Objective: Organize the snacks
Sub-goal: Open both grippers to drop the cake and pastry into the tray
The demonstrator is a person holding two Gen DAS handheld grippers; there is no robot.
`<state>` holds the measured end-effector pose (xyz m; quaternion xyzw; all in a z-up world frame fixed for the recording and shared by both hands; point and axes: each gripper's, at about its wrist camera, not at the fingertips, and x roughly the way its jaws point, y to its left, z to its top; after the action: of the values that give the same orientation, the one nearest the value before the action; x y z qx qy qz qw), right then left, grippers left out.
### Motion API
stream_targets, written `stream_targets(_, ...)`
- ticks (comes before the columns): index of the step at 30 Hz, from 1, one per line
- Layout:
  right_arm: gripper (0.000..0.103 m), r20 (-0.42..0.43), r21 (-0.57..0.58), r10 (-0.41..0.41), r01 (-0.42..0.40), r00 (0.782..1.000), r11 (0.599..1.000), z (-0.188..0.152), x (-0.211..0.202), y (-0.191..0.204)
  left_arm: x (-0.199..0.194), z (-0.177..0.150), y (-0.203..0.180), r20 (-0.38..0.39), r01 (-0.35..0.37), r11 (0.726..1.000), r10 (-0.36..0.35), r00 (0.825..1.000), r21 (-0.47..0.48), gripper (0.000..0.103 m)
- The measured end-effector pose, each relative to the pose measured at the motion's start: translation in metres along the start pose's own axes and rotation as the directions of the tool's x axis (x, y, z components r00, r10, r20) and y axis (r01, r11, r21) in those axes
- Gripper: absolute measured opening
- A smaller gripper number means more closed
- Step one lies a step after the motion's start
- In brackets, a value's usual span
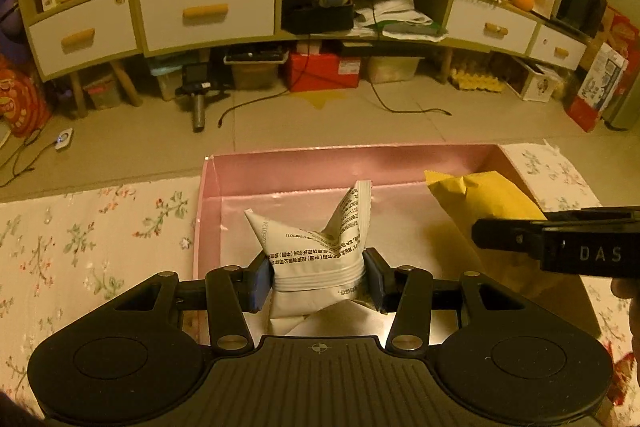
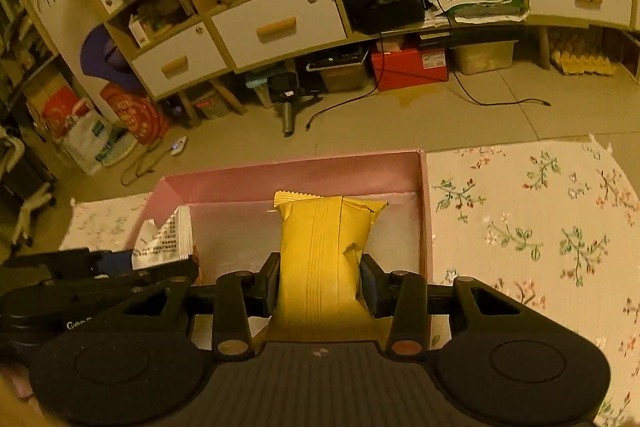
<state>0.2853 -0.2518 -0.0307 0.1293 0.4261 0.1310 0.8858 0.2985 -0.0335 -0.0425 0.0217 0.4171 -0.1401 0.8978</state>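
Above the pink box (image 1: pixel 280 163), which rests on the flower-print cloth (image 1: pixel 100 227) of the bench, two snack packets are held. The white packet (image 1: pixel 316 267), printed with black Chinese text too small to be read, is pinched at its middle by the left tongs (image 1: pixel 318 281); its long axis runs away from the camera and its two far corners are splayed upward. The yellow packet (image 2: pixel 320 259), with no print seen, is clamped at its middle by the right tongs (image 2: pixel 320 287), long axis pointing away, serrated end farthest. "DAS" is read on the right tongs' side in the left view.
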Motion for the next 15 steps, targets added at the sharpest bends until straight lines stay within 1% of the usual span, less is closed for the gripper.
stream_targets(7, 0.010, 0.001, -0.015, -0.029, 0.029, 1.000, 0.999, 0.0044, 0.0082, -0.0007, 0.0070, 0.0054, 0.0044, 0.006, -0.022, 1.000, 0.022, 1.000, -0.001, 0.046)
stream_targets(8, 0.010, 0.003, -0.018, -0.032, 0.032, 0.999, 0.999, 0.0048, 0.0083, -0.0003, 0.0076, 0.0064, 0.0048, 0.010, -0.022, 1.000, 0.022, 1.000, 0.001, 0.047)
stream_targets(11, 0.013, 0.011, -0.027, -0.036, 0.036, 0.999, 0.999, 0.0060, 0.0072, 0.0017, 0.0076, 0.0081, 0.0047, 0.014, -0.015, 1.000, 0.015, 1.000, 0.010, 0.054)
stream_targets(12, 0.014, 0.016, -0.033, -0.035, 0.036, 0.999, 0.999, 0.0061, 0.0057, 0.0032, 0.0070, 0.0087, 0.0041, 0.015, -0.021, 1.000, 0.020, 1.000, 0.014, 0.061)
stream_targets(13, 0.024, 0.022, -0.036, -0.038, 0.039, 0.999, 0.999, 0.0065, 0.0044, 0.0042, 0.0051, 0.0081, 0.0035, 0.021, -0.022, 1.000, 0.022, 1.000, 0.020, 0.064)
stream_targets(15, 0.031, 0.033, -0.041, -0.035, 0.037, 0.999, 0.999, 0.0084, 0.0007, 0.0065, 0.0027, 0.0084, 0.0030, 0.022, -0.023, 1.000, 0.023, 1.000, 0.021, 0.070)
